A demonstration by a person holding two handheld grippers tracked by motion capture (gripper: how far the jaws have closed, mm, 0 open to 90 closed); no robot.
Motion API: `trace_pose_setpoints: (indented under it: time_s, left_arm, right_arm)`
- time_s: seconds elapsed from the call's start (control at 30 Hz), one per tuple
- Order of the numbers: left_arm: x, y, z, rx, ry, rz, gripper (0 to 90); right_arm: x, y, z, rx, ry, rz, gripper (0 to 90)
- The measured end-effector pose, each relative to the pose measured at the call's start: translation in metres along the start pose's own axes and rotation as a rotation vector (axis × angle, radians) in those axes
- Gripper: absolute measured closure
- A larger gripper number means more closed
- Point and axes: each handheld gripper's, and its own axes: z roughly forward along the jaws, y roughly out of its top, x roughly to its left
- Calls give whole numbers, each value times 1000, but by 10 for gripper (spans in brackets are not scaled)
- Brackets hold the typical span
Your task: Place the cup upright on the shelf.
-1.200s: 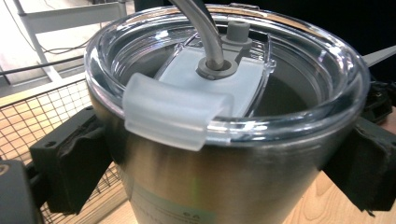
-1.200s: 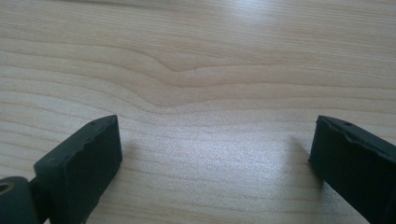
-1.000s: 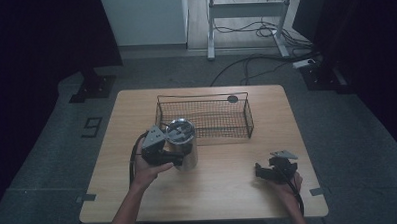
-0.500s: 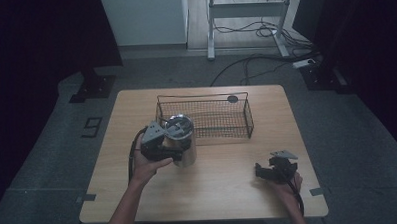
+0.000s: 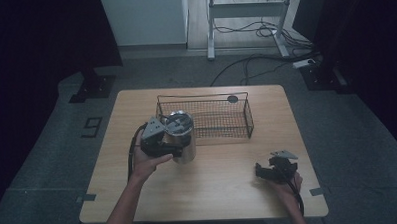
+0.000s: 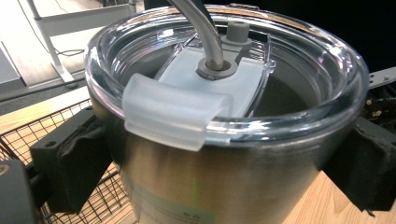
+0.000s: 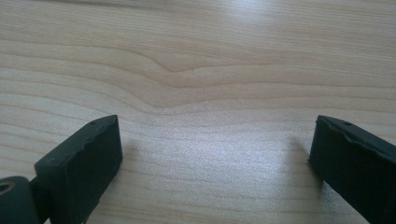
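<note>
Steel cup (image 5: pixel 181 137) stands on the table (image 5: pixel 219 191) just before the wire basket (image 5: pixel 227 118), gripped by the left gripper (image 5: pixel 160 141), so lifting it in looks undone. Left gripper view: jaws clamp the cup's sides under its clear lid (image 6: pixel 224 70). Right gripper view: jaws wide apart, empty, over bare wood.

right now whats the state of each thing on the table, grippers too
stainless steel tumbler: upright, clear lid on, straw through it
black wire basket: nothing visible inside
left gripper: jaws clamped on the tumbler's sides, beside the basket
right gripper: jaws open, nothing between them, low over the wooden table
</note>
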Motion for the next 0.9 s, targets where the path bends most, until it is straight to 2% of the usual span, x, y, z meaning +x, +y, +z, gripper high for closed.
trace_pose_setpoints:
  time_s: [0.77,0.9]
  left_arm:
    - [10,16,4,-16,14,-1,43]
    - [14,18,5,-16,0,-17,43]
  right_arm:
    - [0,0,0,2,-4,5,23]
    - [0,0,0,2,-4,5,22]
